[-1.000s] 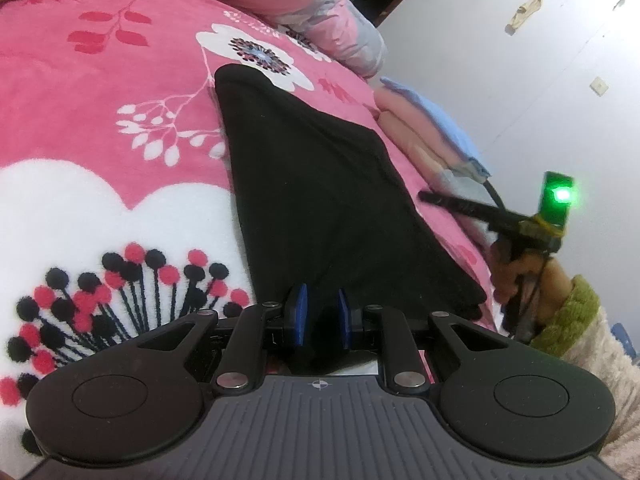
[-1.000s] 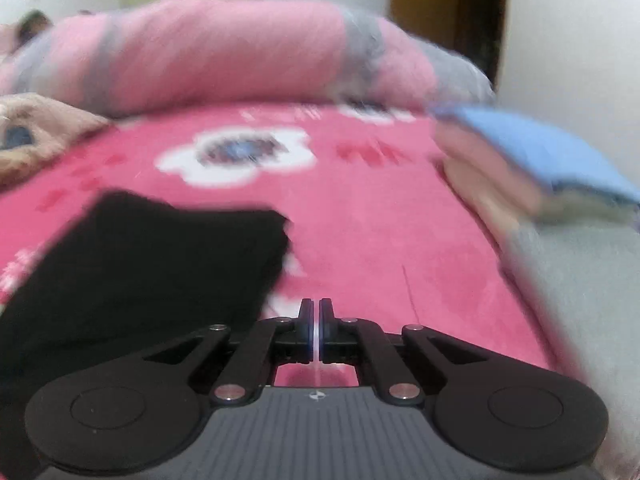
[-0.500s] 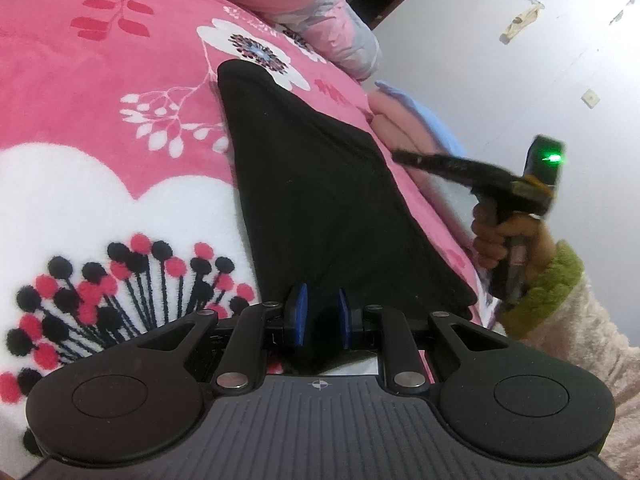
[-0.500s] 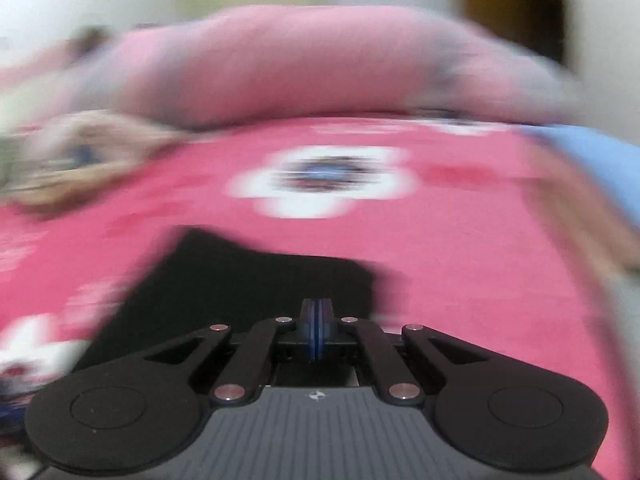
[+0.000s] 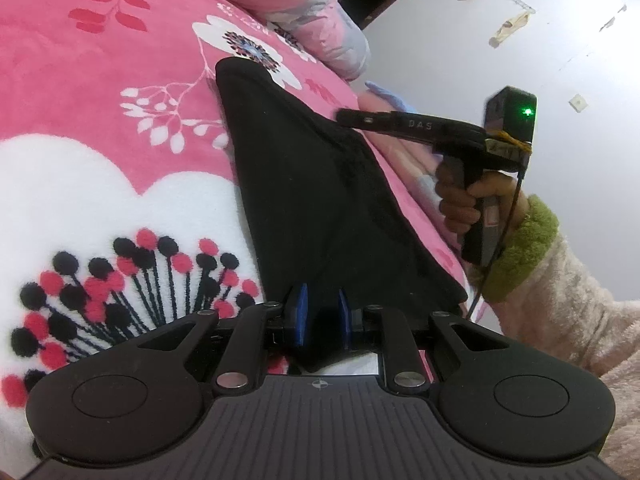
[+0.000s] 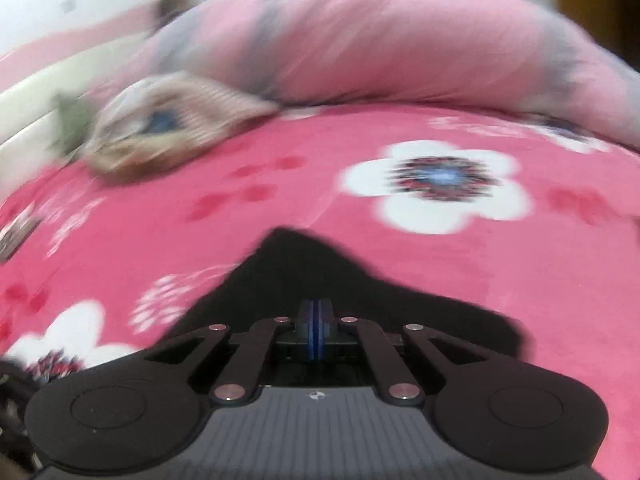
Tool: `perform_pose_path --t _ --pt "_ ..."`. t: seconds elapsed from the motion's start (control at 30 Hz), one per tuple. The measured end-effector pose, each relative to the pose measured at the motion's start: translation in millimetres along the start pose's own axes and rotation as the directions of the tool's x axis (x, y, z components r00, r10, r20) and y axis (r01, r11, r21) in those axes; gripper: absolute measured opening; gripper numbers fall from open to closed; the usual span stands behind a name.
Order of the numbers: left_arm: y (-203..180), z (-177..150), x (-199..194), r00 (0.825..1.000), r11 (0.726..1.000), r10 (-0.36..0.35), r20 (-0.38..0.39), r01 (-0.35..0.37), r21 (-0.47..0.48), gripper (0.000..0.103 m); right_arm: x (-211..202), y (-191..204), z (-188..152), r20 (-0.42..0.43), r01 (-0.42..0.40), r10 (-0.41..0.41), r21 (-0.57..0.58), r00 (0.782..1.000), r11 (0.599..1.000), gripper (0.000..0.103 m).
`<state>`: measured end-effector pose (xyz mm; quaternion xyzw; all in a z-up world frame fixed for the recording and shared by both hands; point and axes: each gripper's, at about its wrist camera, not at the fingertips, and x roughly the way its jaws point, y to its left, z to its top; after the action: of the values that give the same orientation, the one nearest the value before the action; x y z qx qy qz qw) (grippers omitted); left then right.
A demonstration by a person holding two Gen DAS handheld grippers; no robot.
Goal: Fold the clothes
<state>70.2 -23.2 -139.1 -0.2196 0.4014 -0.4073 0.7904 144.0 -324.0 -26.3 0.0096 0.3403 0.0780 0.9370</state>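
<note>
Pink flowery blanket (image 5: 100, 60) covers the bed, with a rolled pink quilt (image 6: 380, 48) at the far end. On the blanket lies a black cloth (image 5: 312, 200), spread long and flat.

The left hand-held gripper (image 5: 320, 316) has its blue pads apart, with the near end of the cloth bunched between them; I cannot tell if it pinches. The right hand-held gripper (image 6: 316, 332) has its pads pressed together with nothing between them. A second ago it was off to the side of the bed. Now it has swung over the cloth's right edge, near the far corner.

I think it came to take that edge so the cloth can be folded over.
</note>
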Motion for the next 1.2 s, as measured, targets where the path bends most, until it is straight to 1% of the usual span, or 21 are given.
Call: perform_pose_path --t 0.23,0.27,0.3,0.33,0.4,0.43,0.47,0.5,0.57,0.63,0.67,0.7,0.77,0.83,0.87,0.93,0.97,1.03,1.13,1.17,1.2 --pt "1 -1 0 1.0 1.0 -0.007 0.003 0.007 0.007 0.018 40 -8 19 -0.018 0.104 -0.103 0.075 0.995 0.992 0.001" --pt "2 -1 0 1.0 1.0 -0.01 0.003 0.01 0.007 0.018 30 -3 19 -0.001 0.049 -0.049 0.061 0.999 0.997 0.001" --pt "2 -1 0 1.0 1.0 -0.012 0.004 0.012 0.007 0.018 24 7 19 -0.007 -0.035 0.035 0.032 0.999 0.999 0.001" --pt "2 -1 0 1.0 1.0 -0.013 0.004 0.013 0.006 0.018 18 17 18 -0.015 -0.119 0.119 0.003 0.993 0.993 0.001" --pt "3 -2 0 1.0 1.0 -0.017 0.004 0.017 0.006 0.018 14 39 11 -0.073 -0.284 0.279 -0.059 0.957 0.957 0.001" --pt "3 -2 0 1.0 1.0 -0.019 0.005 0.019 0.006 0.018 23 49 9 -0.104 -0.315 0.307 -0.079 0.946 0.946 0.001" --pt "4 -2 0 1.0 1.0 -0.021 0.005 0.021 0.005 0.018 36 56 7 -0.127 -0.3 0.288 -0.089 0.949 0.95 0.001" --pt "4 -2 0 1.0 1.0 -0.022 0.005 0.022 0.005 0.018 53 60 6 -0.141 -0.248 0.234 -0.088 0.962 0.965 0.0" --pt "5 -2 0 1.0 1.0 -0.026 0.006 0.026 0.005 0.018 69 42 13 -0.094 -0.172 0.173 0.019 0.98 0.985 0.0" --pt "6 -2 0 1.0 1.0 -0.03 0.006 0.029 0.004 0.018 73 20 24 -0.036 -0.1 0.106 0.15 0.994 0.984 0.0" --pt "6 -2 0 0.999 1.0 -0.031 0.007 0.031 0.004 0.018 67 18 28 -0.016 -0.064 0.067 0.128 0.998 0.99 0.001" --pt "6 -2 0 0.999 0.999 -0.033 0.007 0.033 0.004 0.018 61 23 31 -0.01 -0.069 0.07 0.089 0.997 0.994 0.001" --pt "8 -2 0 0.999 0.999 -0.038 0.007 0.038 -0.001 0.018 44 36 29 -0.024 -0.173 0.175 0.052 0.984 0.983 0.002" --pt "9 -2 0 0.999 0.999 -0.044 0.006 0.044 -0.006 0.018 42 50 27 -0.074 -0.319 0.32 0.024 0.944 0.947 0.001" --pt "9 -2 0 0.999 0.999 -0.046 0.006 0.046 -0.008 0.018 47 59 26 -0.099 -0.35 0.349 0.008 0.932 0.937 0.001" --pt "9 -2 0 0.999 0.999 -0.046 0.007 0.046 -0.008 0.018 69 73 23 -0.132 -0.353 0.348 -0.014 0.928 0.935 0.001" --pt "7 -3 0 0.999 0.999 -0.041 0.009 0.041 -0.004 0.018 82 74 25 -0.141 -0.326 0.324 0.004 0.936 0.945 0.001" --pt "5 -3 -1 0.999 0.999 -0.033 0.011 0.033 0.002 0.018 105 58 33 -0.113 -0.236 0.248 0.107 0.962 0.966 0.0" --pt "6 -3 -1 0.999 0.999 -0.035 0.012 0.035 0.001 0.018 99 21 43 -0.036 -0.11 0.126 0.296 0.991 0.949 0.002" --pt "7 -3 -1 0.999 0.999 -0.036 0.012 0.036 0.0 0.018 86 14 42 -0.02 -0.11 0.123 0.314 0.992 0.943 0.002" --pt "7 -3 -1 0.999 0.999 -0.037 0.012 0.037 0.0 0.018 69 10 39 -0.008 -0.138 0.148 0.311 0.989 0.94 0.002"
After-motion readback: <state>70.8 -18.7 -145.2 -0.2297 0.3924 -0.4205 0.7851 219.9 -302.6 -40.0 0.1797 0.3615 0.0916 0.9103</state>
